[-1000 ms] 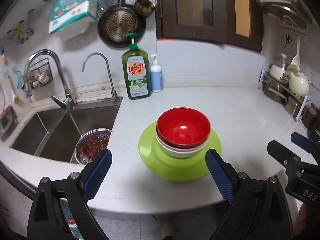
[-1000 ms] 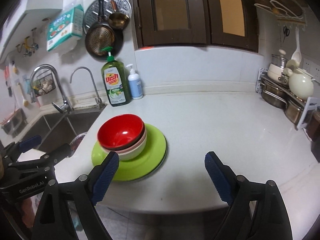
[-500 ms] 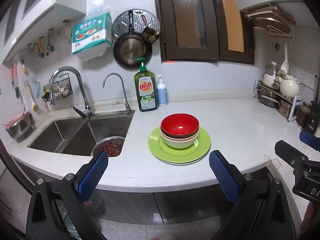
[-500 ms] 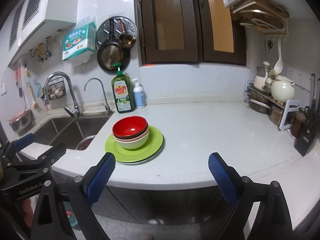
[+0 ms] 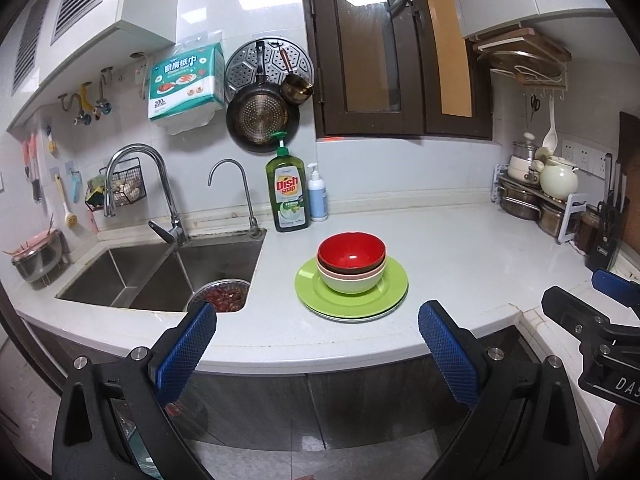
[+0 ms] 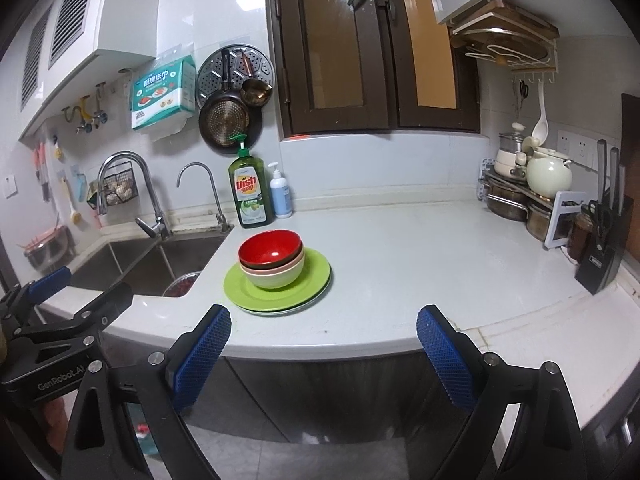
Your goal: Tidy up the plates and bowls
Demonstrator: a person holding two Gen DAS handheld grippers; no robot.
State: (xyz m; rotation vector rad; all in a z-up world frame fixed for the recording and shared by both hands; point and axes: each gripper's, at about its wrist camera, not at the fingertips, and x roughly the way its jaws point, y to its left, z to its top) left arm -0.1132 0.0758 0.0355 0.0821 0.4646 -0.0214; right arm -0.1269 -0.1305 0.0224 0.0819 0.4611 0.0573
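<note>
Stack sits on the counter (image 5: 460, 256), just right of the sink (image 5: 160, 268): red bowl (image 5: 351, 250) on top, nested in a dark bowl, a pink one and a pale green bowl (image 5: 352, 282), all on the green plates (image 5: 348, 304); at least two plates, judging by the doubled rim in the right view (image 6: 280, 300).

Left claw (image 5: 316, 352) is spread wide, nothing in it, hanging off the counter's front edge, stack roughly centred between its blue pads (image 5: 184, 350). Right claw (image 6: 322, 354) also released and empty, off the front edge too; stack is up and left of it, closer to its left pad.

Looks sorted already: bowls nested, plates stacked, nothing loose. Judgement: the step is clearing out or closing off.

If anything needs touching:
- Stack sits well in from the counter's edge, no need to nudge it.
- If moving it, pinch the plate rim from both sides; don't grab the red bowl, nested bowls may slide apart.
- Keep it level, top bowl looks slightly off-centre.
- Keep clear of the soap bottle (image 5: 289, 192) behind the stack.
</note>
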